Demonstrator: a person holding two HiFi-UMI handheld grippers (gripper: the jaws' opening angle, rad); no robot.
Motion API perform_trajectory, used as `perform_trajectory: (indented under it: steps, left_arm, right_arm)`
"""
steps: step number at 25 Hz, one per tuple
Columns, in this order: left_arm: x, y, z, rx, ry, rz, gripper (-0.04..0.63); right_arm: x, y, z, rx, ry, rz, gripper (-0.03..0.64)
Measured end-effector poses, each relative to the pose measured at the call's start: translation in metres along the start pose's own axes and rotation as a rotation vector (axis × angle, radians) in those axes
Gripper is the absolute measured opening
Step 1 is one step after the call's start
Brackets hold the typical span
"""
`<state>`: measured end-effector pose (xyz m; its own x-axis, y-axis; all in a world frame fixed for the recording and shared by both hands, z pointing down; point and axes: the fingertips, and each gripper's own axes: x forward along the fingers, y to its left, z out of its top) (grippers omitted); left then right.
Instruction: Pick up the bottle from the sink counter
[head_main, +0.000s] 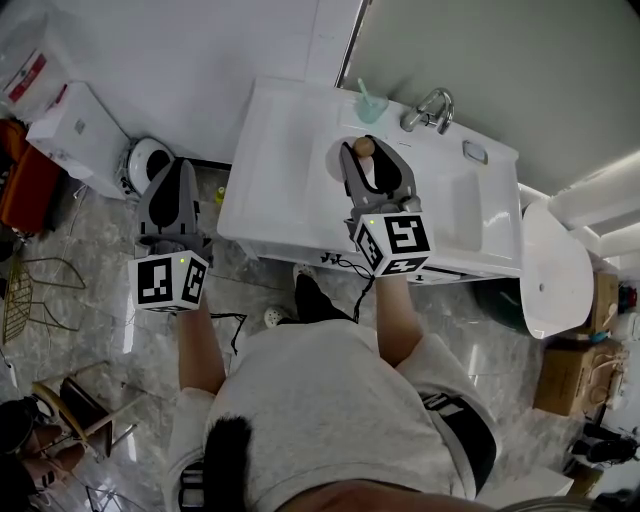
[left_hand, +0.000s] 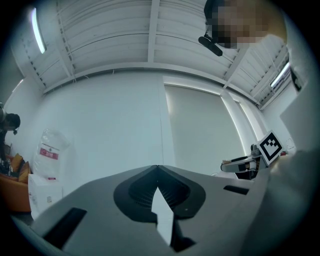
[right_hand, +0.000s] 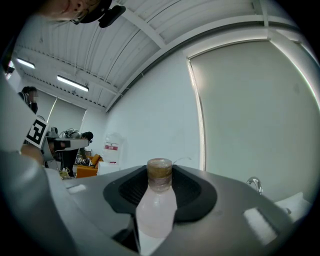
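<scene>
right hand-held gripper (head_main: 367, 152) clamped on clear bottle (right_hand: 156, 207), brown cap up, bottle upright between jaws, over middle of white desk (head_main: 285, 190), left hand-held gripper (head_main: 177, 172) clenched shut and empty, just off desk's left edge, over floor (head_main: 90, 300)

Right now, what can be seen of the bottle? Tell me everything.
The bottle has a pale, cloudy, plastic-looking body and a brown cap, which is on. It sits between the jaws of the right tool, which press on its sides, with the cap uppermost in the right gripper view. In the head view only the cap shows, over the white sink counter. No label is visible. Whether its base touches the counter cannot be told.
</scene>
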<state>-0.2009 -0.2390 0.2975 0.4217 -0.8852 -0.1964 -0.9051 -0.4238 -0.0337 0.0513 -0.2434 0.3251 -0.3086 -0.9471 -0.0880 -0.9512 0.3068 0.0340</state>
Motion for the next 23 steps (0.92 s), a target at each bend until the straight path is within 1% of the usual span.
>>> perform_trajectory:
  steps: [5,10,23]
  left_arm:
    - [-0.0016,-0.0026,0.0020,0.003,-0.012,0.005,0.008]
    - [-0.0024,-0.0033,0.0012,0.021,-0.005,0.009,0.008]
    - [-0.0037,-0.0015,-0.0024,0.011,0.000,0.023,0.008]
  right_arm:
    - [-0.0050,-0.0018,-0.0005,0.001,-0.003,-0.006,0.154]
    - [-0.0046,-0.0024,-0.0010,0.007,-0.006,-0.003,0.153]
    - [-0.0016,-0.0004,0.0008,0.017,-0.021,0.010,0.153]
